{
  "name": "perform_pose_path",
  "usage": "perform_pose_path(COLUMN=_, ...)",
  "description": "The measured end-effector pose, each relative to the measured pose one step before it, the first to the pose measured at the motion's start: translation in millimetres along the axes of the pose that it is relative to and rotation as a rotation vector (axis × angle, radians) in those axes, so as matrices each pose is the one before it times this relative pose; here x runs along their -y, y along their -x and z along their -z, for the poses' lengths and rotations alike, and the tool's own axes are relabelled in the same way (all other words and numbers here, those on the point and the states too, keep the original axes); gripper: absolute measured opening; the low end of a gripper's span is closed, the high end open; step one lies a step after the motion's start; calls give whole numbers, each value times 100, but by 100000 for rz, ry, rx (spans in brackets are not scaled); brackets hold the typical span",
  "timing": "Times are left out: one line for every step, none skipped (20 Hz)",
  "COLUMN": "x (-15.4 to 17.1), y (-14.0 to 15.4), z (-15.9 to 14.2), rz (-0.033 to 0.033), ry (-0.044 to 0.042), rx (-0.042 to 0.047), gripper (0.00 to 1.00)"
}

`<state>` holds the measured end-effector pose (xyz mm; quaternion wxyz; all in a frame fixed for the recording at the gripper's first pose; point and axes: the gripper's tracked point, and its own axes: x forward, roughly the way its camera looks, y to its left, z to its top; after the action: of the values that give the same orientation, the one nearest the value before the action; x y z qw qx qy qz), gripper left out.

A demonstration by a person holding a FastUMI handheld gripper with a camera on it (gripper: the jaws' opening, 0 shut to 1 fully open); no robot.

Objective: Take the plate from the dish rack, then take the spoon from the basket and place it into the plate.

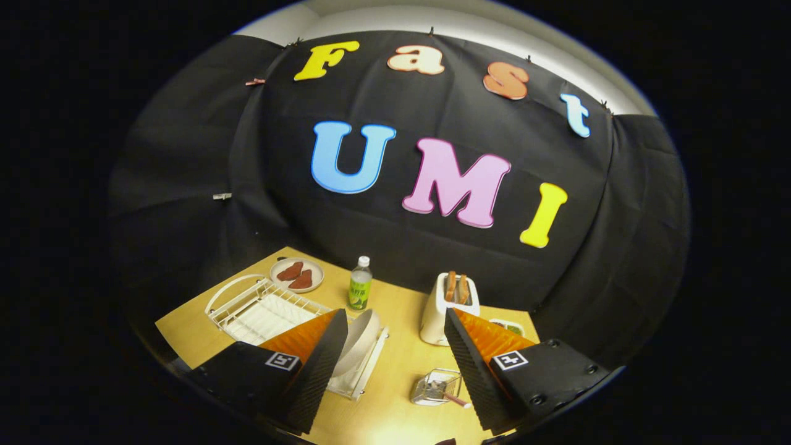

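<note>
Gripper view. Fingers spread wide, nothing between them; gripper (395, 361) hung above the near part of the wooden table (395, 395).

Plate (357, 342) stood on edge in the near right end of the white wire dish rack (266, 309), just beside the left finger, its lower edge hidden behind that finger. It looked pale, round and shallow, tilted a little, with a smooth glazed face; likely slippery on the rim.

Basket (435, 388), small and of wire, sat near the right finger, on the near right of the table. Spoon (450, 397) lay in it, handle poking out toward the right finger; bowl end too small to make out.

Far side: green-labelled bottle (359, 283), a toaster (448, 307) with two slices up, and a dish with brown pieces (296, 274) beyond the rack.

Judgement: first step in hand, plate not yet taken. Next move called for swinging left and down, then closing on the plate's upper rim and lifting it clear of the wires.
</note>
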<state>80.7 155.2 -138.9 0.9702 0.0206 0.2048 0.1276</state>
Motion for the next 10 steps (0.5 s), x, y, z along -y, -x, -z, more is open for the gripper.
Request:
perform_pose_path(x=-257, y=-1045, z=1092, rz=-201, ry=-397, rx=-2787, gripper=97)
perform_pose_path(x=-279, y=-995, z=1129, rz=-140, ry=-745, rx=-3132, gripper=97)
perform_pose_path(x=-231, y=-1023, z=1192, rz=-205, ry=-1196, rx=-3272, gripper=97)
perform_pose_path(x=-97, y=-985, z=896, rz=-134, ry=-2220, rx=-3101, gripper=97)
perform_pose_path(x=-87, y=-1021, z=769, rz=-359, ry=-3040, rx=-2626, gripper=97)
perform_pose_path(x=-92, y=-1063, z=514, rz=-211, ry=-3239, rx=-2321, gripper=97)
perform_pose_path(x=65, y=-1049, z=449, rz=335, ry=-2698, rx=-1722, gripper=97)
perform_pose_path(x=69, y=-935, z=401, rz=630, ry=-1988, rx=-2165, gripper=97)
perform_pose_path(x=-166, y=-908, z=370, rz=113, ry=-1050, rx=-1581, gripper=97)
perform_pose_path(x=-246, y=-738, z=211, rz=429, ry=-243, rx=-1074, gripper=97)
